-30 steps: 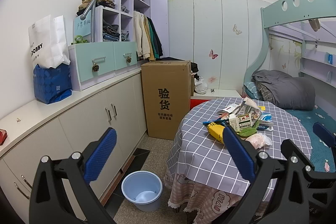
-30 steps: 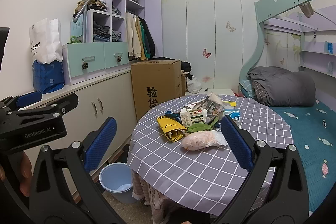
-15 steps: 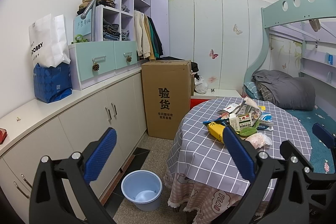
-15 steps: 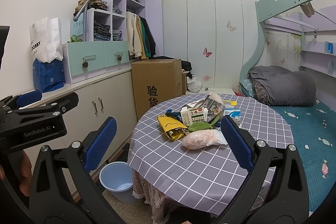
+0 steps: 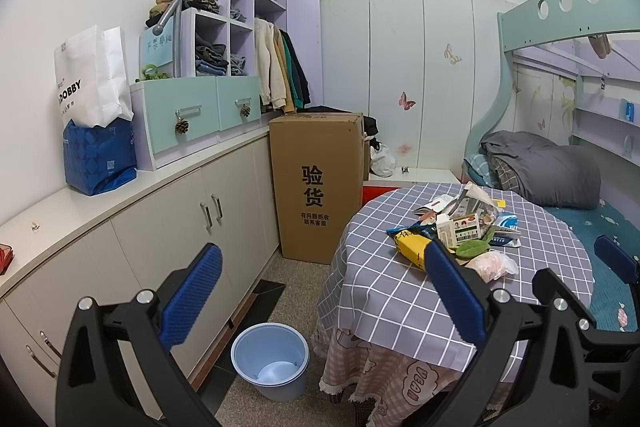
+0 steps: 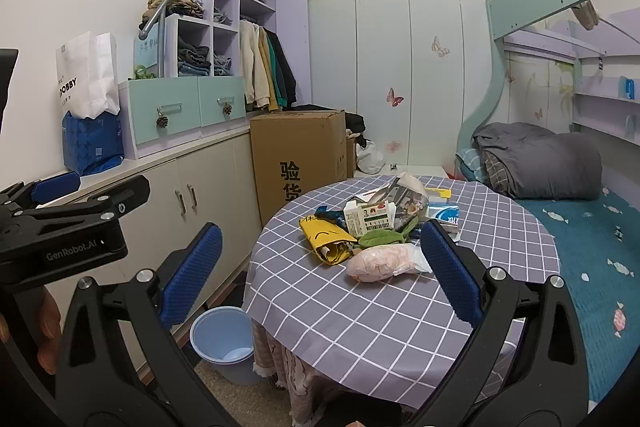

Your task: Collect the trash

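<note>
A heap of trash lies on the round table [image 6: 360, 311] with the grey checked cloth: a yellow wrapper [image 6: 326, 241], a pink plastic bag [image 6: 380, 262], a white and green carton [image 6: 370, 219], a green scrap [image 6: 380, 237] and blue packets [image 6: 444, 213]. The same yellow wrapper [image 5: 410, 247] and carton [image 5: 460, 229] show in the left wrist view. A light blue bin [image 5: 270, 361] stands on the floor left of the table, also seen as the bin [image 6: 222, 345]. My left gripper [image 5: 320, 301] is open in the air above the floor. My right gripper [image 6: 320, 277] is open before the table, holding nothing.
A tall cardboard box [image 5: 316, 187] stands behind the table, beside the white cabinets [image 5: 168, 235]. A bunk bed with a grey blanket [image 6: 540, 165] fills the right side. White and blue bags [image 5: 94, 111] sit on the counter. A hand [image 6: 48, 331] holds the left gripper's handle.
Both grippers have drifted very slightly; the right view has crept a little toward the table. Both stay open and nothing has been picked up.
</note>
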A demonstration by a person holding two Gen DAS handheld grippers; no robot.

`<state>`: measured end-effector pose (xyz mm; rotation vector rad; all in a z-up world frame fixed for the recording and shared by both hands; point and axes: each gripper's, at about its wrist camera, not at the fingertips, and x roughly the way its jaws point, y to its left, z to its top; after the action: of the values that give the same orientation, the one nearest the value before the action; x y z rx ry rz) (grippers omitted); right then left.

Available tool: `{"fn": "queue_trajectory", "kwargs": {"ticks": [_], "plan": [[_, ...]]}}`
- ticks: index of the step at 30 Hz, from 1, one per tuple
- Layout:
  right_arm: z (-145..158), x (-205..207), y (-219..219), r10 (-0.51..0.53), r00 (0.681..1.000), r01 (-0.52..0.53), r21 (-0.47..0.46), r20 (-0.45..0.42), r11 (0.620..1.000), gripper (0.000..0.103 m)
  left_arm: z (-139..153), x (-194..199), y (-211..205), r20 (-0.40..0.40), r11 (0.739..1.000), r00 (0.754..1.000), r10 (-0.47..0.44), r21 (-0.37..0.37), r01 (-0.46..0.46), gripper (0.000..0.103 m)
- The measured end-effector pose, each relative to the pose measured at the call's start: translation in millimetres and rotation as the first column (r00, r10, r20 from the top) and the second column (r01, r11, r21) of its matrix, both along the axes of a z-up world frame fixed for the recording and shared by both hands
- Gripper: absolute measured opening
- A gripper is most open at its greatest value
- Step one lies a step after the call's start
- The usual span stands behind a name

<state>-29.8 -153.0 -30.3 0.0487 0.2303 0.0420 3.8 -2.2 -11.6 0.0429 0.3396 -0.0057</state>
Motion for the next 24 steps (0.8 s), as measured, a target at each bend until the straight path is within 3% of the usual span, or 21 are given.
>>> {"fn": "queue_trajectory", "kwargs": {"ticks": [24], "plan": [[-2, 10, -16, -0.012, 0.999, 0.015, 0.052, -0.049, 0.999, 0.097, -12, 9, -11, -0.043, 1.0, 0.999, -0.009, 0.016, 0.01, 0.099]]}}
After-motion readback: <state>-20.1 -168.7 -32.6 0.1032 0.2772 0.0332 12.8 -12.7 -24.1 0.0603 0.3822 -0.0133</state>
